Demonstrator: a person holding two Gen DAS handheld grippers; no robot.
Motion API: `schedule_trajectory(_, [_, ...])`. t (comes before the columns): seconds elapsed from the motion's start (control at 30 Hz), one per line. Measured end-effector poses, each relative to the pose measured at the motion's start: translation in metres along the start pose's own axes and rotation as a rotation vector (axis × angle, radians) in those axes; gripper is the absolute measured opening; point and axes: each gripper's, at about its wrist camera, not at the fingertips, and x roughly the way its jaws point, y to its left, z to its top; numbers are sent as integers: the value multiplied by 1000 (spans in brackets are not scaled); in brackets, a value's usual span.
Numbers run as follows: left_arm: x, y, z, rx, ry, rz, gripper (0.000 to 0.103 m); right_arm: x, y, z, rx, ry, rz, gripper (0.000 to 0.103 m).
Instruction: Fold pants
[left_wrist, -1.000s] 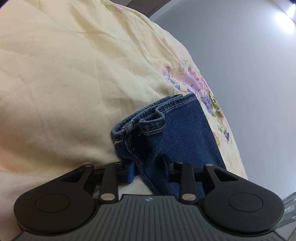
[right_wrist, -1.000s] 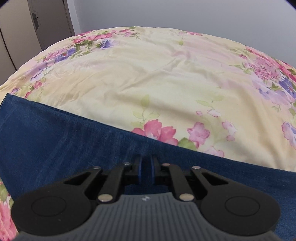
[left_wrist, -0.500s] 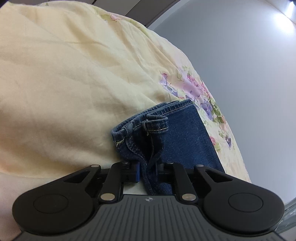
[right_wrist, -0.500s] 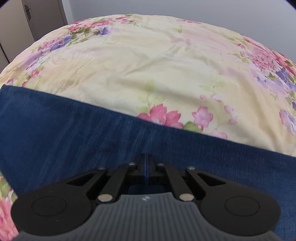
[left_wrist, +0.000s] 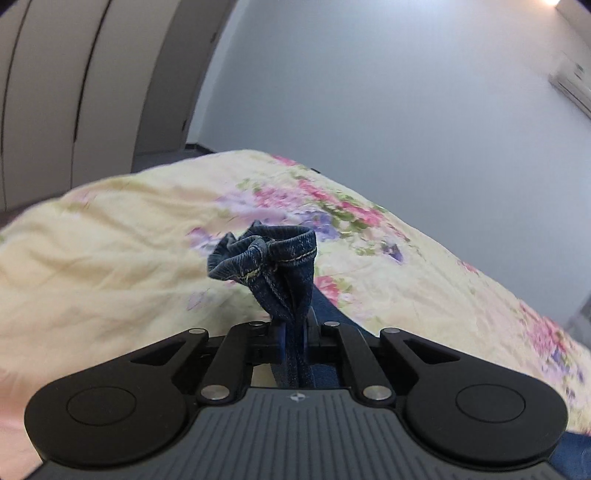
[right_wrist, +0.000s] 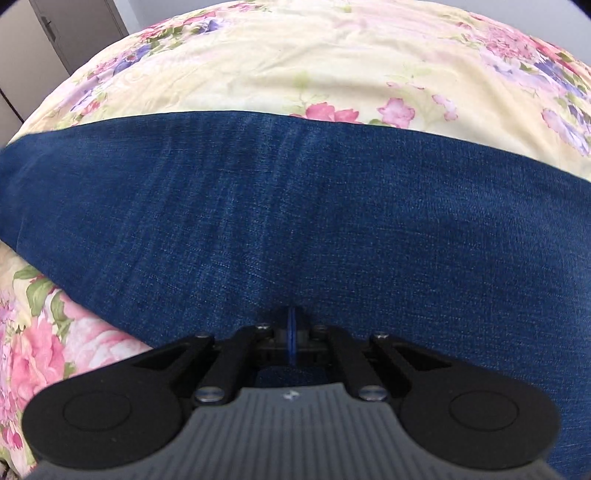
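Two claws are yours to mind, and both are clamped on the same pair of blue denim pants (right_wrist: 295, 206). Your left claw (left_wrist: 293, 339) has its jaws drawn together on a bunched end of the pants (left_wrist: 275, 273), where a stitched hem edge with yellow thread stands up in a crumpled knot just past the fingertips, raised clear of the bed (left_wrist: 110, 258). Your right claw (right_wrist: 291, 332) is pinched tight on the near edge of the denim, with only a thin blue line of fabric showing between the jaws. In the right wrist view the pants stretch as a broad, fairly smooth band from left to right across the floral bedspread (right_wrist: 332, 62), cream with pink and purple flowers showing beyond the far edge and at the lower left. Behind the bed in the left wrist view you can see a pale wall (left_wrist: 406, 110), wardrobe doors (left_wrist: 74, 92) at the left, and an air conditioner (left_wrist: 572, 85) high on the right.
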Motion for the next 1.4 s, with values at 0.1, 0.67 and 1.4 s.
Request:
schedule_trajectory(0.1, [-15, -57, -4, 230, -26, -30, 8, -15, -5, -1, 20, -24, 33, 0])
schedule_trajectory(0.67, [1, -218, -196, 1138, 317, -181, 9, -78, -69, -61, 109, -48, 140, 0])
schedule_trajectory(1.4, [9, -185, -129, 625, 593, -480, 55, -63, -34, -45, 350, -87, 449, 45])
